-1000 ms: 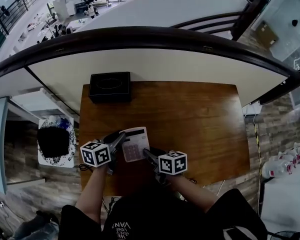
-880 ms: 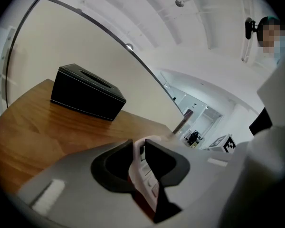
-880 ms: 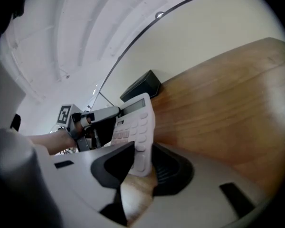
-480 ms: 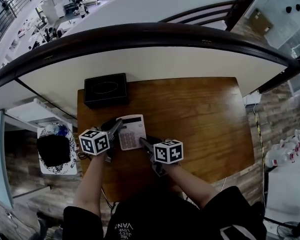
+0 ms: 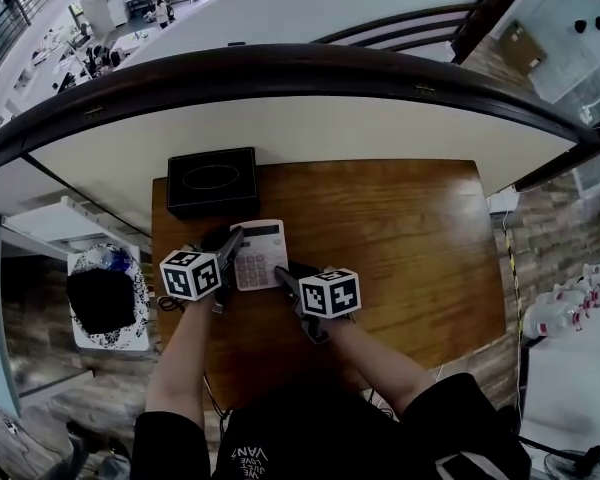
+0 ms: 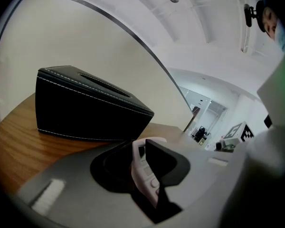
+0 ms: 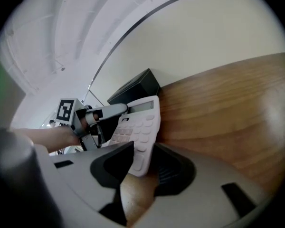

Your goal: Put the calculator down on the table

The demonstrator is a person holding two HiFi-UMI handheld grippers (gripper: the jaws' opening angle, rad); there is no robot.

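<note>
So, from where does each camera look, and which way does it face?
Head view: on the person's head, facing steeply down at the table; forearms, left claw and right claw show.
Left gripper view: on the left claw, facing along its jaws at the box; the right claw shows at right.
Right gripper view: on the right claw, facing across the calculator toward the left claw and hand.
Shared: all three show calculator and box.

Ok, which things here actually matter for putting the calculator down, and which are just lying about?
In the job: calculator, gripped at its edges by the left gripper and right gripper; the wooden table it goes on.
Lying about: black tissue box at the table's back left corner.
</note>
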